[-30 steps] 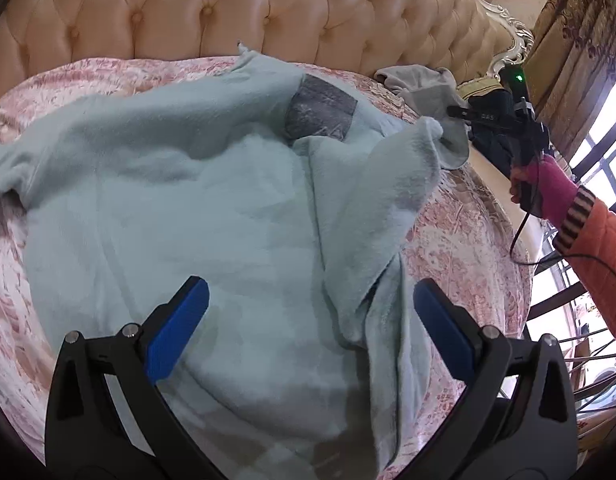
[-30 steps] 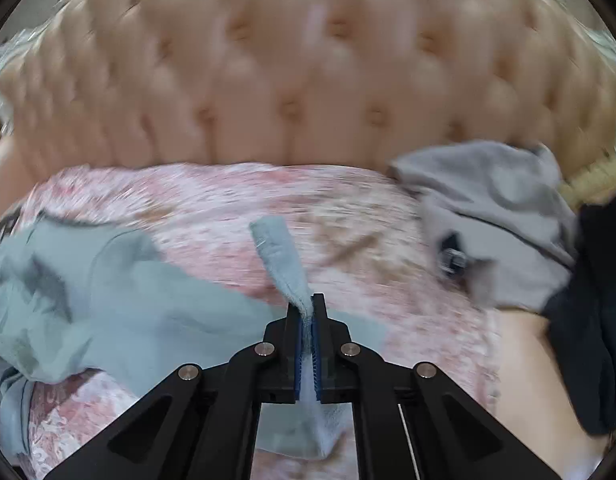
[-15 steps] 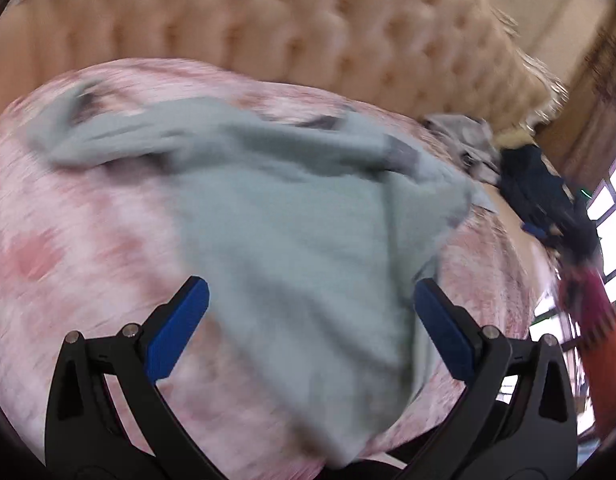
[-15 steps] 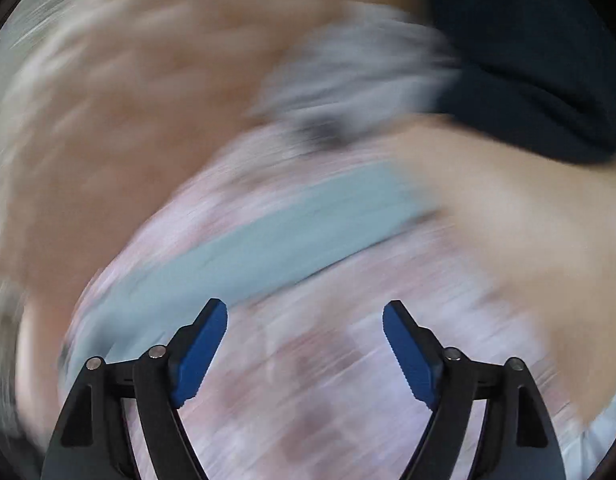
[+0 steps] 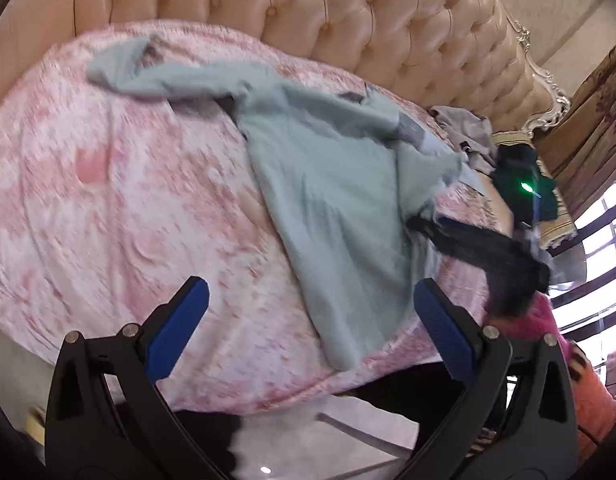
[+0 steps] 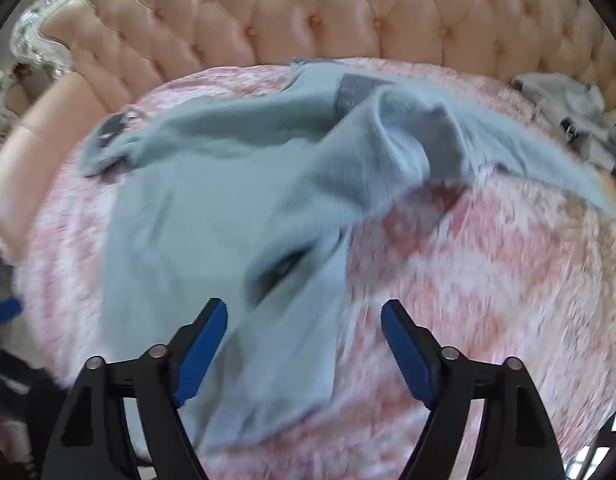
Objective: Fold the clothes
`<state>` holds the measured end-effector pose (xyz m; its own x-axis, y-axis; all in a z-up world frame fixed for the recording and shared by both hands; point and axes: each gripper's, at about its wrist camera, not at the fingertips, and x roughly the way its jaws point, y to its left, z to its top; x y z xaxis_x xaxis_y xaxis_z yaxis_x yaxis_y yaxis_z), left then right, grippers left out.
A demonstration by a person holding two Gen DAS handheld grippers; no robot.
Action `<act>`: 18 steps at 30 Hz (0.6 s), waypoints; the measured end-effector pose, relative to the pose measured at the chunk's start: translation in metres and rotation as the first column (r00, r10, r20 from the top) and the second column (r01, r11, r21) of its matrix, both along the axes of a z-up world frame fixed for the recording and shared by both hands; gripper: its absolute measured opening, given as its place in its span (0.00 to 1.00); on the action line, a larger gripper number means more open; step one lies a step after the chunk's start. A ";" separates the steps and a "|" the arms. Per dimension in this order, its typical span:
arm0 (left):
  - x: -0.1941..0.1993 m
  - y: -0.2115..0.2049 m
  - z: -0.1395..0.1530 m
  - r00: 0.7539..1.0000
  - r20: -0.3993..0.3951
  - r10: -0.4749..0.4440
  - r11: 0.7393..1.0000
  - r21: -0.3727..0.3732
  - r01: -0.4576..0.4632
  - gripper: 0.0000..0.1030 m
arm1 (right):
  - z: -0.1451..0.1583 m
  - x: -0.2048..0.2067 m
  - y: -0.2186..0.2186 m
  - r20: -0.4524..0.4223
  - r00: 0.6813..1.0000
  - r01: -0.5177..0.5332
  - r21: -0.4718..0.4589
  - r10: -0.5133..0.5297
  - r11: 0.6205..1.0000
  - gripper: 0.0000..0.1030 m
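My left gripper (image 5: 308, 316) hangs above the pink bedspread (image 5: 120, 200), jaws wide apart with nothing between them. The pale blue top (image 6: 212, 208) lies rumpled across the bed — one sleeve toward the tufted headboard (image 6: 308, 20). My right gripper (image 6: 304, 334) sits over the top's hem, jaws closing but apart, not pressing cloth. A grey garment (image 6: 563, 100) lies near the headboard.

sweater (image 6: 212, 208): soft matt knit | headboard (image 6: 308, 12): glossy tufted leather | bedspread (image 5: 128, 208): textured cloth
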<state>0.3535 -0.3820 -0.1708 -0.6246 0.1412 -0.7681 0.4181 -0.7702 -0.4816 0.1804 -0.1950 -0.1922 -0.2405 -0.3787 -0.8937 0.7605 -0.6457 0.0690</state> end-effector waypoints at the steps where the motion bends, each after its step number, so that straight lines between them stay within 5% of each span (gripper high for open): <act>1: 0.000 0.003 -0.006 1.000 0.006 -0.008 1.000 0.020 0.008 1.00 | -0.003 0.002 -0.005 -0.003 1.000 -0.018 0.015 0.018 1.000 0.25; 3: 0.003 0.008 -0.017 1.000 0.021 -0.017 0.999 0.050 0.016 1.00 | 0.002 0.005 -0.006 -0.011 0.999 -0.031 0.010 0.032 0.999 0.12; 8: 0.016 0.011 -0.049 0.999 0.018 0.048 0.974 0.221 -0.051 1.00 | 0.029 -0.008 0.052 0.296 0.954 0.133 -0.285 -0.045 0.949 0.07; 10: 0.025 0.012 -0.064 0.995 -0.017 0.103 0.932 0.350 -0.091 1.00 | 0.042 -0.008 0.083 0.426 0.904 0.219 -0.417 -0.023 0.882 0.06; 13: 0.039 0.016 -0.088 0.972 -0.081 0.219 0.822 0.552 -0.139 1.00 | 0.047 -0.014 0.102 0.558 0.829 0.316 -0.523 0.037 0.792 0.06; 16: 0.044 0.031 -0.095 0.961 -0.097 0.259 0.770 0.622 -0.144 1.00 | 0.047 -0.016 0.117 0.638 0.768 0.426 -0.572 0.055 0.701 0.06; 18: 0.044 0.048 -0.092 0.959 -0.114 0.258 0.761 0.636 -0.129 1.00 | 0.055 -0.011 0.121 0.670 0.736 0.465 -0.603 0.095 0.649 0.06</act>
<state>0.3976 -0.3338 -0.2624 -0.8101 0.4039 -0.4250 0.3795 -0.1914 -0.9052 0.1691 -0.0739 -0.1371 0.0864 -0.9432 -0.3207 0.2262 -0.2949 0.9284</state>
